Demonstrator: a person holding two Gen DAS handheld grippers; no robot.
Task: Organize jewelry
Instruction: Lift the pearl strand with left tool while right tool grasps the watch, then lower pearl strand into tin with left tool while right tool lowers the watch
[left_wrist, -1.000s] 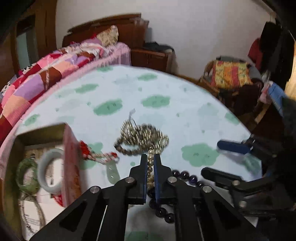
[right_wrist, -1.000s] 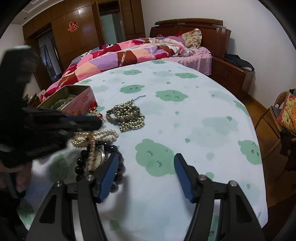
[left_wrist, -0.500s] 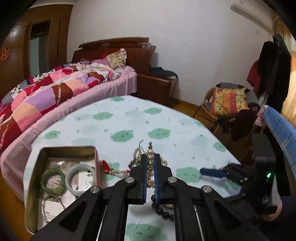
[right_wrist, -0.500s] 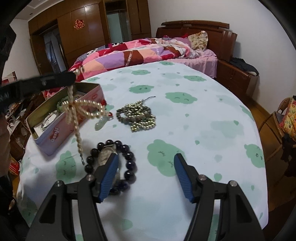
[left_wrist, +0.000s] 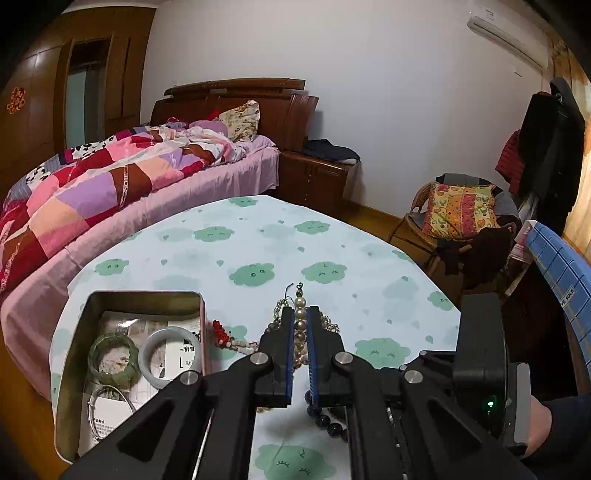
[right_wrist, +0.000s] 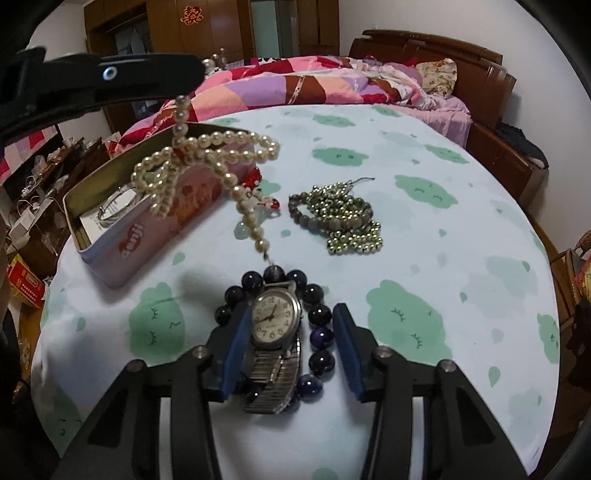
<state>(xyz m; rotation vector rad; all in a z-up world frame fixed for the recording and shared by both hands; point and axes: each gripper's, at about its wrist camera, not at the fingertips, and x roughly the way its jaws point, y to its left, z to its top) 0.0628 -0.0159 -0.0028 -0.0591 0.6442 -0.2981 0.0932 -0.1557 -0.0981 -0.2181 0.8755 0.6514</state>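
Two jade bangles (left_wrist: 140, 356) and a wire bangle already lie in the tin (left_wrist: 74, 369). The left gripper (left_wrist: 300, 325) clamps a dangling pearl necklace (right_wrist: 207, 162); the right gripper's (right_wrist: 291, 354) fingers are closing around the wristwatch (right_wrist: 275, 317) and dark bead bracelet (right_wrist: 321, 336), not yet pressing. Metallic beads (right_wrist: 340, 218) remain on the surface (right_wrist: 461, 258).

A white pearl necklace (right_wrist: 207, 162) dangles at upper left, over an open pink rectangular tin (right_wrist: 110, 236). A silver-banded wristwatch (right_wrist: 275, 321) lies inside a dark bead bracelet (right_wrist: 319, 314), lower centre.
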